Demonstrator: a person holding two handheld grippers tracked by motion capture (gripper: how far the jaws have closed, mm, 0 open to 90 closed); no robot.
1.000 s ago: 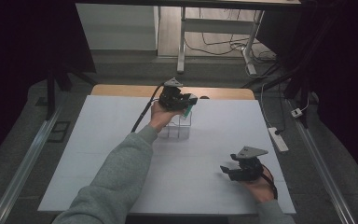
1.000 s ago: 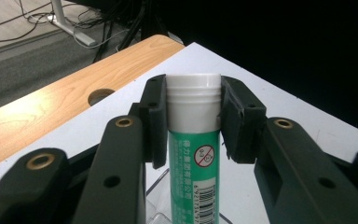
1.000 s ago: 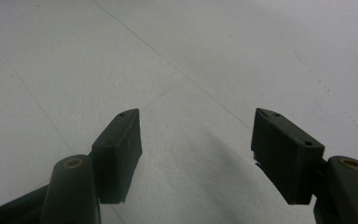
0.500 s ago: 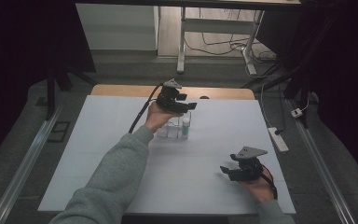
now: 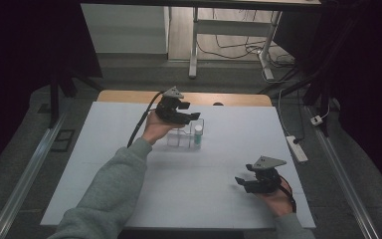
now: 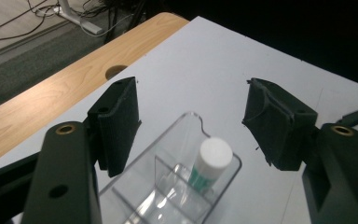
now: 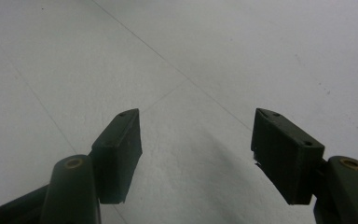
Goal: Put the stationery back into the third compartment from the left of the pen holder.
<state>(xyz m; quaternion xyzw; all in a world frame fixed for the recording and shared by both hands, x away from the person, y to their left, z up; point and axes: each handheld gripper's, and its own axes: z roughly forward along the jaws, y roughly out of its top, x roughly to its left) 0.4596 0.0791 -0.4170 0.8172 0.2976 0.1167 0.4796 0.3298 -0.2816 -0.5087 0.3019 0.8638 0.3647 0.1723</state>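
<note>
A clear plastic rack with several compartments stands on the white board. A white-capped tube with a green label stands upright in its right end compartment. My left gripper hovers just above and left of the rack, open. Its jaws sprang apart a moment ago and have just been closing a little, and the pads touch nothing. In the left gripper view the tube sits below the gap of the left gripper, inside the rack. My right gripper rests low at the front right, open and empty.
The white board covers most of a wooden table, which has a round hole near its far edge. A power strip lies off the board's right side. Metal rails run along both sides.
My left gripper has let go of the tube, which now stands in the rack, and has drawn back a little to the left. The right gripper has kept still.
</note>
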